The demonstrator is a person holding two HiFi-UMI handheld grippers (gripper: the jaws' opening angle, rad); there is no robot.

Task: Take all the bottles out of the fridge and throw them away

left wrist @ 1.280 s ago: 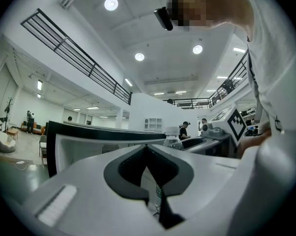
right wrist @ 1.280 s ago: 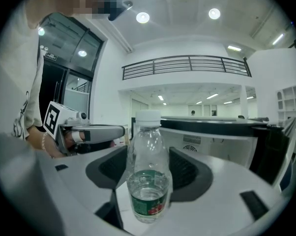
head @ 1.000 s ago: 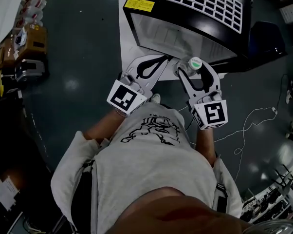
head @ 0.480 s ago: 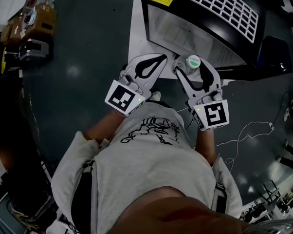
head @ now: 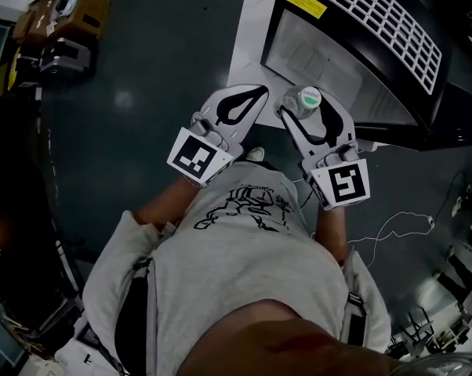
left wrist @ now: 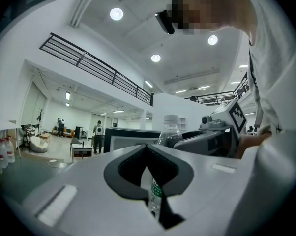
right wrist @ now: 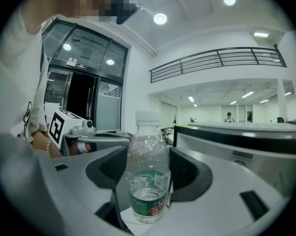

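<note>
Nearest, left gripper (head: pixel 258 95) just short of fridge (head: pixel 354 53), jaws pressed together on nothing. Beside it, right gripper (head: pixel 306 108) clamped round clear water bottle (right wrist: pixel 148 168): upright, green label, nearly empty, held out in front of fridge. Judged: one bottle out, not yet thrown away. Fridge interior unreadable through glass front; bottles left inside unknown.

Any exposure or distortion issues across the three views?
Head view: dark overall, floor underexposed, fridge glass pale with reflection. Left gripper view: strong fisheye, black vignette corners. Right gripper view: same fisheye, ceiling lights blown out, bottle in focus.
</note>
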